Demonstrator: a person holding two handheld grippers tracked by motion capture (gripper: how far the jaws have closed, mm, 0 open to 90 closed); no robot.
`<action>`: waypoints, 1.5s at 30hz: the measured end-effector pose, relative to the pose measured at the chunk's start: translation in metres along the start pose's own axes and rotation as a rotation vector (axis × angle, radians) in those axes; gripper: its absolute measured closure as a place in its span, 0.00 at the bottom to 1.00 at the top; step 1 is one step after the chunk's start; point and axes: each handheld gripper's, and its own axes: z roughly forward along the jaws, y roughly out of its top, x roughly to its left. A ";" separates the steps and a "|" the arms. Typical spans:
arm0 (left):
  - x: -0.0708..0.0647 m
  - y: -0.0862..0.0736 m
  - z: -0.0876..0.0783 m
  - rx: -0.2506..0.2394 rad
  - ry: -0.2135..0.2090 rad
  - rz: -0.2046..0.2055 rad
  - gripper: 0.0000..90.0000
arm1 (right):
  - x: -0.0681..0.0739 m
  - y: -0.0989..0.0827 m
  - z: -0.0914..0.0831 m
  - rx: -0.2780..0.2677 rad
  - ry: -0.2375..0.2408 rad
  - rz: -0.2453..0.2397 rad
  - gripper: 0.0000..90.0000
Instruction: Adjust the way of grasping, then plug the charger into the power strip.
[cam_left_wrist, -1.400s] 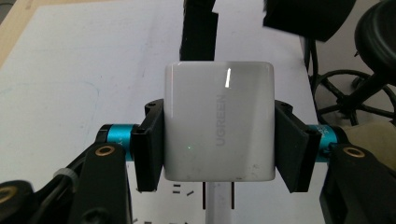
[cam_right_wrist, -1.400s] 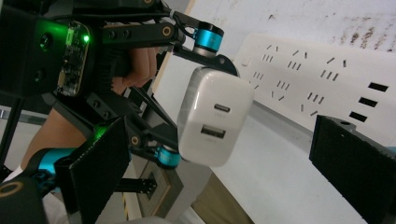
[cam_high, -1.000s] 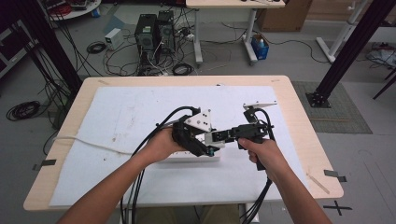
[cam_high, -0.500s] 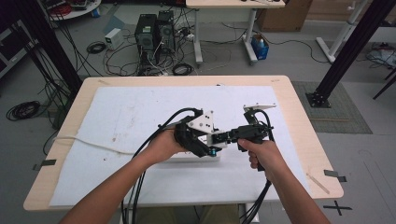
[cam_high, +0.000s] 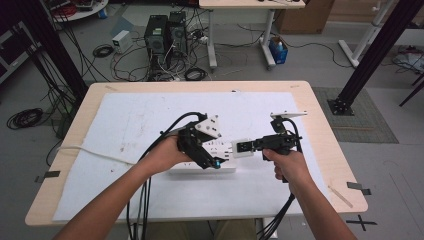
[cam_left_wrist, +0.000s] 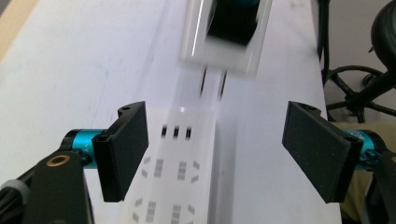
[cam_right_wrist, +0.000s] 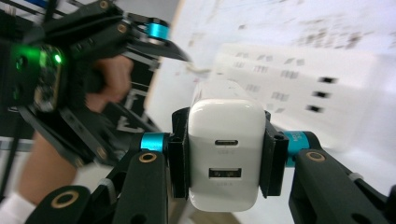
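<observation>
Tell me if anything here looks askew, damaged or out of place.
Nothing stands out. The white rectangular plastic power strip lies flat on the table, and the white two-port USB charger sits straight in the right gripper.

Grey concrete floor (cam_high: 60, 70), computer towers (cam_high: 164, 34) and tangled cables (cam_high: 102, 50) at 11 o'clock, black frame posts (cam_high: 372, 52) at 2 o'clock.

Far half of counter (cam_high: 150, 107): white sheet bare, open to passage.
Near middle: power strip (cam_high: 200, 167) lies flat, a low obstacle.
Over the strip: left hand-held gripper (cam_high: 212, 162), jaws parted astride it.
Beside it: charger (cam_high: 243, 147), clamped in right hand-held gripper (cam_high: 245, 146), blocks the gap between both hands.
Near edge: cables (cam_high: 142, 200) trail.
</observation>
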 end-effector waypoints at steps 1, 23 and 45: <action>0.006 -0.008 -0.008 0.020 -0.009 -0.063 0.25 | -0.001 0.001 -0.003 0.004 -0.035 -0.010 0.69; 0.048 -0.080 -0.090 0.327 0.073 -0.332 0.24 | 0.015 0.030 -0.060 0.126 -0.438 -0.332 0.69; 0.048 -0.103 -0.111 0.427 0.087 -0.324 0.24 | 0.042 0.038 -0.049 0.261 -0.552 -0.481 0.69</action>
